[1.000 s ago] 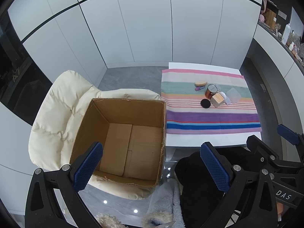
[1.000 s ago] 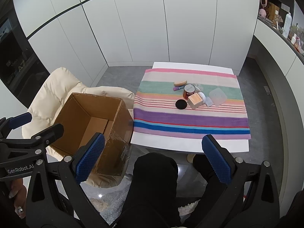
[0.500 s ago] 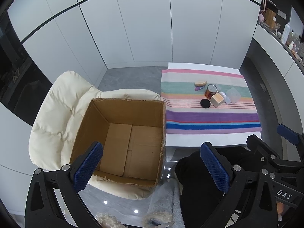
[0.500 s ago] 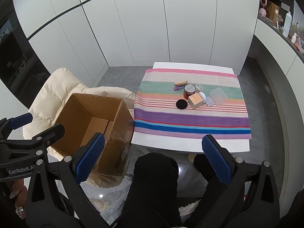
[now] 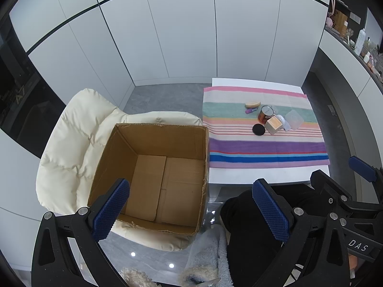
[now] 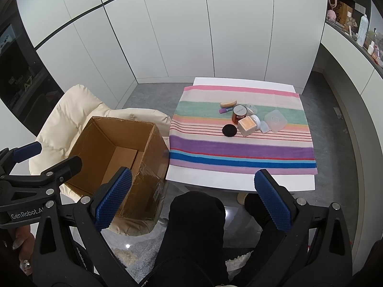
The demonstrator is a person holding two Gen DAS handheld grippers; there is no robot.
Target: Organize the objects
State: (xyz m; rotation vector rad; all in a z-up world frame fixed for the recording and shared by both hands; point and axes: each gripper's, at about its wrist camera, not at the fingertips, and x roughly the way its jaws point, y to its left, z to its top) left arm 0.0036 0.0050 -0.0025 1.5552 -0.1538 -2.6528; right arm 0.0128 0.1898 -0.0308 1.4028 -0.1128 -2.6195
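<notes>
1. We are holding the left claw [image 5: 190, 211] over the open brown cardboard box [image 5: 153, 172], its blue pads spread wide with nothing between them.
2. We are keeping the right claw [image 6: 192, 198] back from the near edge of the white surface [image 6: 239, 181], also gaping wide and empty; it is aiming toward the cluster of items.
3. The box is sitting on the seat of a cream padded chair [image 5: 71, 138], just beside the surface's left edge. We are judging that placement as deliberate: it makes a short carry from cloth to box. The inside is showing bare cardboard only.
4. The items are bunched near the middle of a striped multicoloured cloth [image 6: 241, 148], well apart from both claws:
   - an orange cylindrical tin with a pale lid [image 6: 239, 114], upright
   - a pale cube with a peach-coloured top [image 6: 247, 125], touching or just beside the tin
   - a flat black round disc [image 6: 229, 130], lying nearest to us
   - a tan oval wooden piece [image 6: 228, 104] and a small purple tube [image 6: 223, 110] behind
   - a translucent squarish plastic container [image 6: 275, 120] to the right
5. We are reading the task as not yet begun; the disc is looking thin and awkward to pinch.
</notes>
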